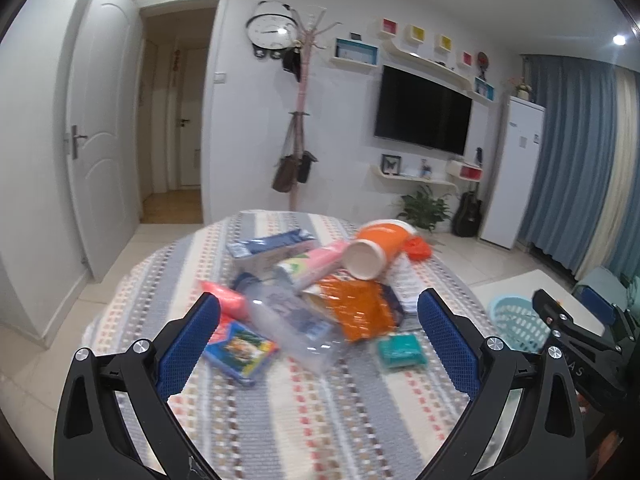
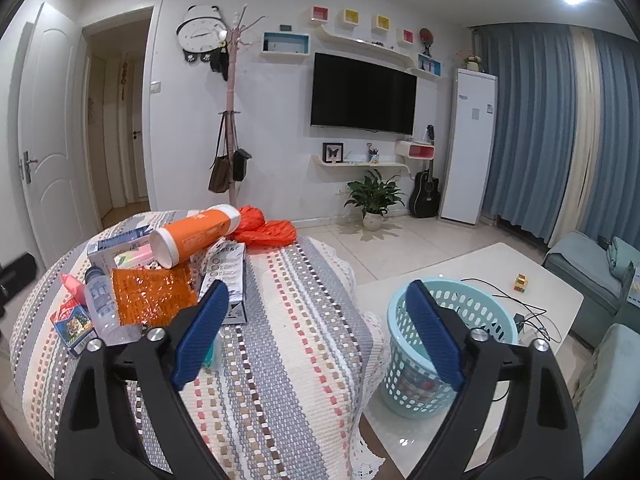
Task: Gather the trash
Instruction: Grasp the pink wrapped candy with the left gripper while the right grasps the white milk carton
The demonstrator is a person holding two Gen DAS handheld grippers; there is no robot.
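A pile of trash lies on the round table with a striped cloth (image 1: 304, 412): a clear plastic bottle (image 1: 292, 320), an orange wrapper (image 1: 360, 312), an orange and white canister (image 1: 380, 248) on its side, a small colourful box (image 1: 244, 348), a teal packet (image 1: 400, 352) and a pink packet (image 1: 224, 300). My left gripper (image 1: 318, 324) is open and empty, above the table just short of the bottle. My right gripper (image 2: 318, 308) is open and empty, over the table's right edge. A light blue basket (image 2: 440, 344) stands on the low white table beside it.
A tissue box (image 1: 272, 252) and an orange bag (image 2: 264, 228) lie at the back of the pile. A printed paper pack (image 2: 228, 276) lies right of it. Cables and a small cube (image 2: 520, 282) are on the low white table. A grey sofa (image 2: 592, 272) stands at right.
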